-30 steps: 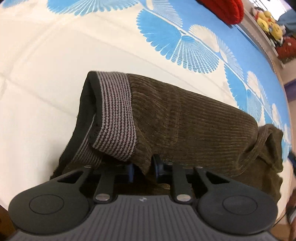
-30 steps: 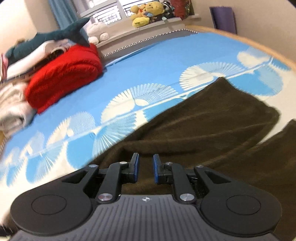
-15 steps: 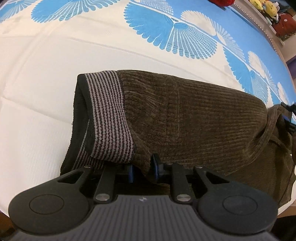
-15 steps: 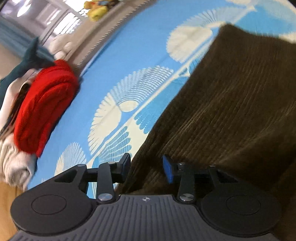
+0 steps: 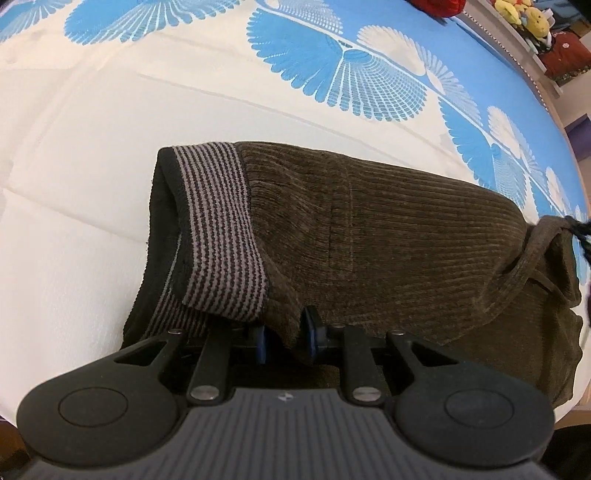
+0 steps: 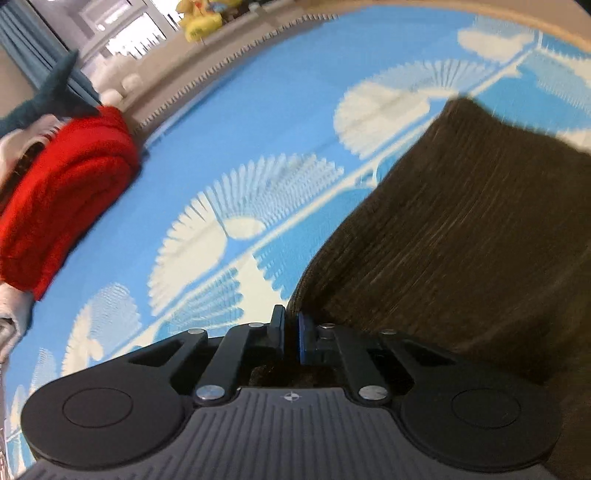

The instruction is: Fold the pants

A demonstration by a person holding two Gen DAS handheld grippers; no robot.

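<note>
Left gripper (image 5: 283, 338) points steeply down at the bed, blue pads pinching a fold of the brown corduroy pants (image 5: 388, 240) just beside the striped waistband (image 5: 221, 229). Fabric sits between the pads and bulges above them; the jaws are easing slightly tighter on it.

Right gripper (image 6: 291, 334) is tilted about halfway down and rolled, so the bed's horizon slants in its view. Its pads are pressed almost together at the left edge of the pants (image 6: 461, 240). The cloth edge sits right at the fingertips and dark fabric shows behind the fingers, but I can't tell if the edge is actually caught between the pads. That view is motion-blurred.

Pants lie on the bed sheet (image 5: 92, 166), white with blue fan prints, doubled over lengthwise. In the left view the long axis runs left to right: waistband opening faces left, legs run off to the right, where a folded seam (image 5: 517, 273) bunches up. The waistband's top layer is lifted, showing the black lining inside. In the right view the leg stretches away from the gripper up and to the right.

Red knitted garment (image 6: 62, 199) sits well apart on the far side of the bed, yellow plush toys (image 6: 199, 22) on the ledge beyond.
</note>
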